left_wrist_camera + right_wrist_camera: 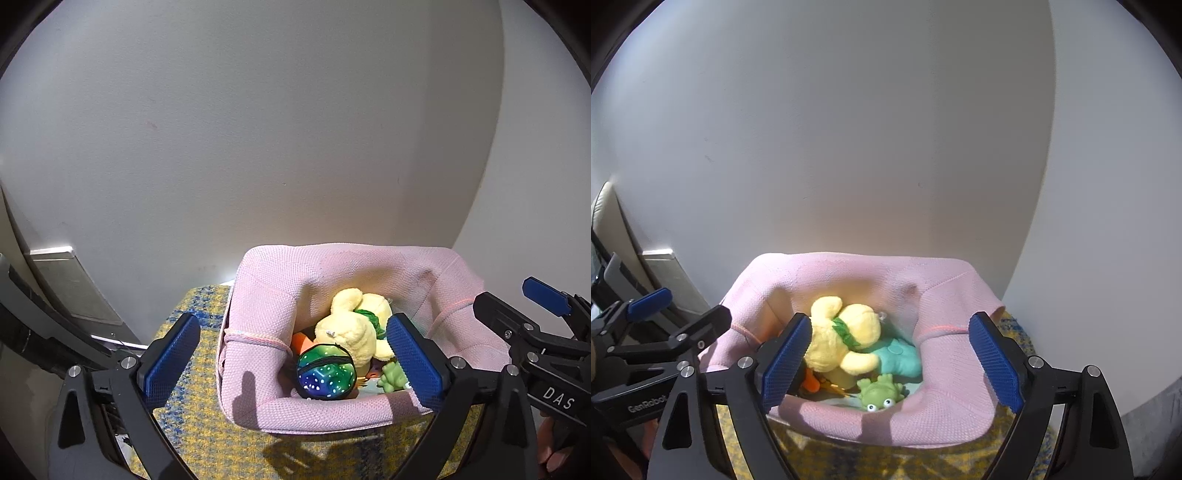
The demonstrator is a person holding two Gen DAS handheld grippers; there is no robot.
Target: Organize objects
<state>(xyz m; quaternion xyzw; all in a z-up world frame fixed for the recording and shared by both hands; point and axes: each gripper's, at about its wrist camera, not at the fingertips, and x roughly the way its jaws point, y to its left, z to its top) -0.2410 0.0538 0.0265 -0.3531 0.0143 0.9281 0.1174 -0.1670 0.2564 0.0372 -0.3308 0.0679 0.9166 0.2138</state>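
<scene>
A pink fabric basket (258, 369) (945, 391) stands on a yellow and blue woven surface (192, 424). Inside lie a yellow plush toy (351, 328) (846, 336), a round green-blue pouch with white dots (325, 371), a green frog toy (393, 376) (881, 393), a teal soft toy (899, 356) and an orange piece (300, 341) (811, 382). My left gripper (291, 360) is open and empty, its fingers straddling the basket's left wall. My right gripper (892, 363) is open and empty over the basket's front rim.
A plain white wall (258, 129) rises right behind the basket. A grey metal panel (70, 284) leans at the left. The right gripper shows at the right edge of the left wrist view (532, 325); the left gripper shows at the left of the right wrist view (665, 332).
</scene>
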